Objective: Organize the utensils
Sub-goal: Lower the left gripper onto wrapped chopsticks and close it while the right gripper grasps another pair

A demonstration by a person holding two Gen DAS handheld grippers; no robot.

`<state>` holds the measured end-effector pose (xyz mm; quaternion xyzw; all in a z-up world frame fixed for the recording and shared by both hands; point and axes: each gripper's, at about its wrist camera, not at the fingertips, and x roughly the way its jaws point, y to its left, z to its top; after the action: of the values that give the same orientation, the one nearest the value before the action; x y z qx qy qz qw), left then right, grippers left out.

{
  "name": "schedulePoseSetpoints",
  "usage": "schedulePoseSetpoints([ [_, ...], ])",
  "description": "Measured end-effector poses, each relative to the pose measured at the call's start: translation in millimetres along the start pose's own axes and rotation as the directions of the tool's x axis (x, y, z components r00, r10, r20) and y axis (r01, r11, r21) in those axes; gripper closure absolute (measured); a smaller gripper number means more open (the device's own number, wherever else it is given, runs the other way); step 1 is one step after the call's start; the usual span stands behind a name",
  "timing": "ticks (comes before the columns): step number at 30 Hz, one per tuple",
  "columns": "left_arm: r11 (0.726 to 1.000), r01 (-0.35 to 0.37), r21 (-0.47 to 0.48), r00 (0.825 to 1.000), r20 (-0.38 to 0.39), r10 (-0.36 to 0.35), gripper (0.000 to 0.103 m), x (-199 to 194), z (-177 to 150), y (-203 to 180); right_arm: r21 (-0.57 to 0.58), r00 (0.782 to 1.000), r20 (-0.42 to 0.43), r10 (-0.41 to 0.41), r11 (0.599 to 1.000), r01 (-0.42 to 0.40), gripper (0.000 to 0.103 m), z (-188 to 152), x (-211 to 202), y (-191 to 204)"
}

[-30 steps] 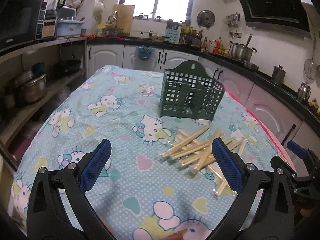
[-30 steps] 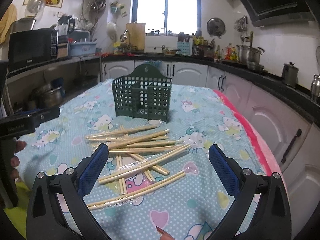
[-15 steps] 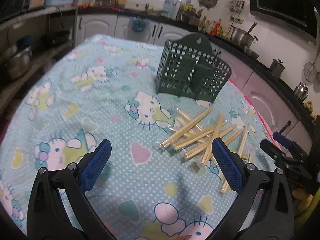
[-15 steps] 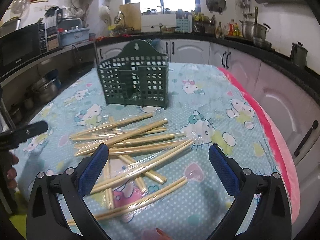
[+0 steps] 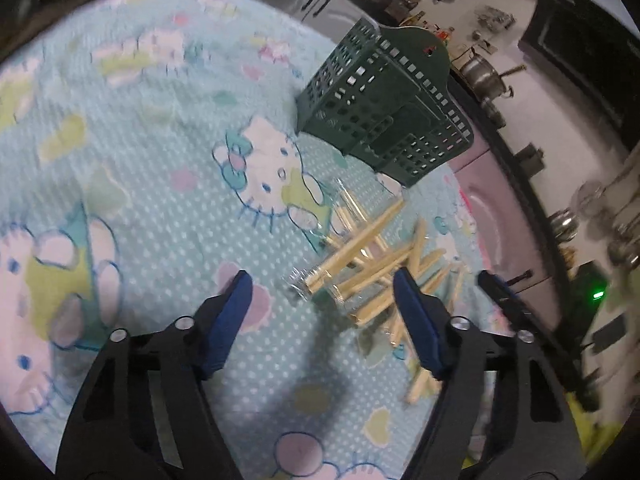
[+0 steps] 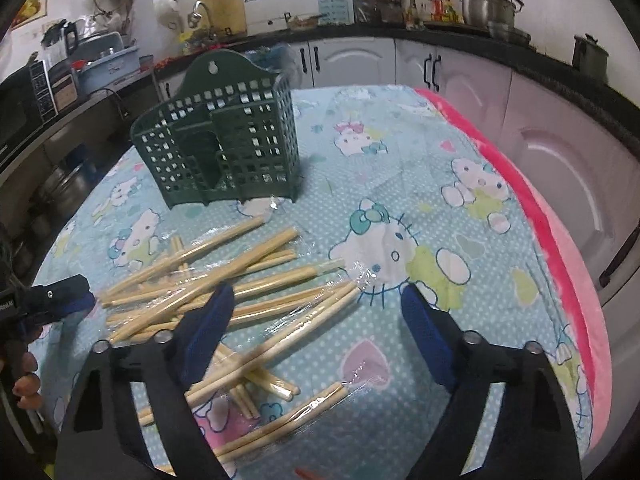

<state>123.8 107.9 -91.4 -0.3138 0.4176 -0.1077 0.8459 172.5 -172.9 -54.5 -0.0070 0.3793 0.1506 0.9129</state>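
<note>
The wrapped chopsticks (image 6: 224,280) lay in a messy pile on the counter (image 6: 460,216), just in front of the green basket (image 6: 224,148). Both the left gripper (image 5: 322,300) and right gripper (image 6: 316,312) had their jaws wide apart, holding nothing. The left view was blurry, and gripper arms hid some sticks.

the left wrist view looked forward along its own two blue-padded black fingers (image 5: 236,300), tilted steeply down and rolled, close above the pale blue cartoon-cat tablecloth (image 5: 140,184); it was blurred. the right wrist view sat a little higher and more level, facing across the table toward the kitchen counter and window wall. both views shared the dark green perforated plastic utensil caddy (image 5: 384,108) (image 6: 224,144) and the scattered pile of pale plastic-wrapped wooden chopsticks (image 5: 360,264) (image 6: 224,280), seen from opposite sides. each view also caught the other tool at its edge: the right gripper (image 5: 500,292) and the left gripper (image 6: 52,300).
</note>
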Motion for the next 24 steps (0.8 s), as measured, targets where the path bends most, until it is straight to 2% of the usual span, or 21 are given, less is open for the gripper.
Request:
schedulePoseSetpoints([
  [3, 0.992, 0.092, -0.086, 0.996, -0.012, -0.094, 0.043, 4.0, 0.8, 11.3, 0.006, 1.0, -0.016, 0.006, 1.0, -0.006, 0.031, 0.6, 5.6, -2.5],
  [7, 0.969, 0.172, -0.177, 0.985, 0.005, -0.174, 0.049, 6.1, 6.3, 23.2, 0.002, 0.999, -0.033, 0.01, 1.0, -0.01, 0.038, 0.6, 11.2, -1.6],
  [10, 0.963, 0.18, -0.198, 0.983, 0.005, -0.182, 0.056, 9.1, 9.7, 25.9, -0.001, 0.999, -0.043, 0.003, 1.0, -0.003, 0.041, 1.2, 15.6, -1.1],
  [17, 0.956, 0.181, -0.232, 0.981, -0.027, -0.193, 0.081, 17.2, 11.3, 32.6, 0.023, 0.998, -0.066, 0.007, 1.0, -0.005, 0.046, 3.3, 24.2, -6.8],
  [24, 0.953, 0.19, -0.236, 0.979, -0.025, -0.201, 0.091, 13.5, 10.8, 39.5, 0.071, 0.995, -0.092, 0.038, 0.997, -0.032, 0.051, 4.7, 33.2, -13.4],
])
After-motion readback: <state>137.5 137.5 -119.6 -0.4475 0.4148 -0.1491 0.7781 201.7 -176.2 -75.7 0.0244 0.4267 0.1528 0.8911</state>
